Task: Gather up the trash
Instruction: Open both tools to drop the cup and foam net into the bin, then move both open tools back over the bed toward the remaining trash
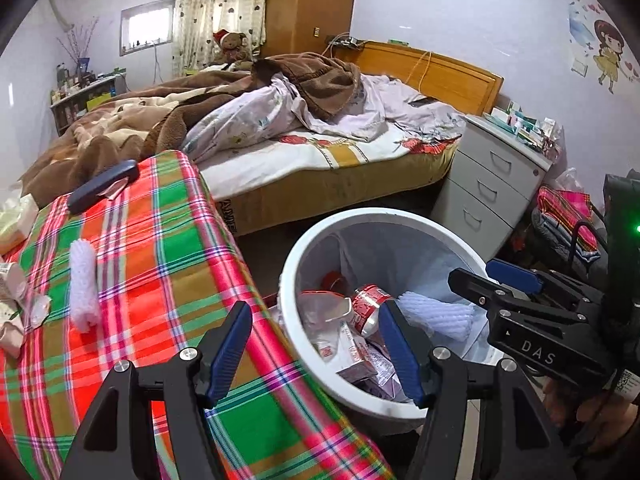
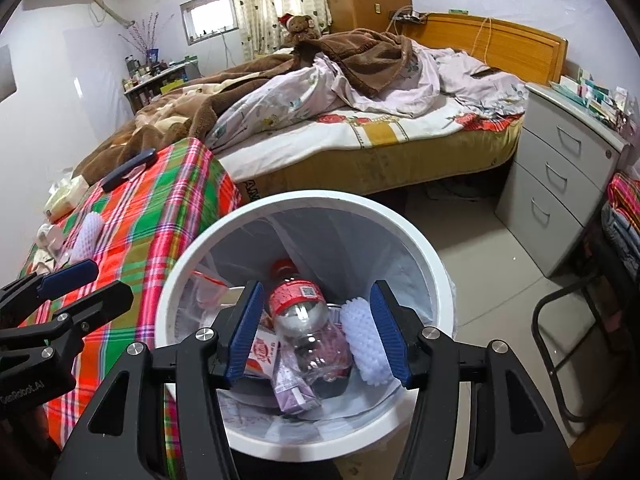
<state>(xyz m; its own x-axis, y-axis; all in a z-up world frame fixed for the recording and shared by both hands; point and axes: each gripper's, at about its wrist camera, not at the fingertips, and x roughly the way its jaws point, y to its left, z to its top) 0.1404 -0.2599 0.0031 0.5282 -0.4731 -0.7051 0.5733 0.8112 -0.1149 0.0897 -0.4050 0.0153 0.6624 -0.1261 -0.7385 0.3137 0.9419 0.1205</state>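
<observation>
A white trash bin (image 2: 400,232) with a clear liner stands on the floor beside a table with a plaid cloth (image 1: 160,240). In it lie a plastic bottle with a red label (image 2: 304,316), a white foam net (image 2: 366,344), and cartons (image 2: 292,388). My right gripper (image 2: 318,334) is open and empty above the bin; it also shows in the left wrist view (image 1: 480,280). My left gripper (image 1: 316,348) is open and empty over the table edge and the bin rim (image 1: 304,360). Another white foam net (image 1: 84,284) and crumpled wrappers (image 1: 24,304) lie on the cloth.
A dark case (image 1: 104,184) and a tissue pack (image 1: 16,220) lie at the table's far end. A bed (image 1: 320,152) with blankets is behind. A grey drawer unit (image 1: 488,188) stands to the right. A black chair frame (image 2: 568,344) stands right of the bin.
</observation>
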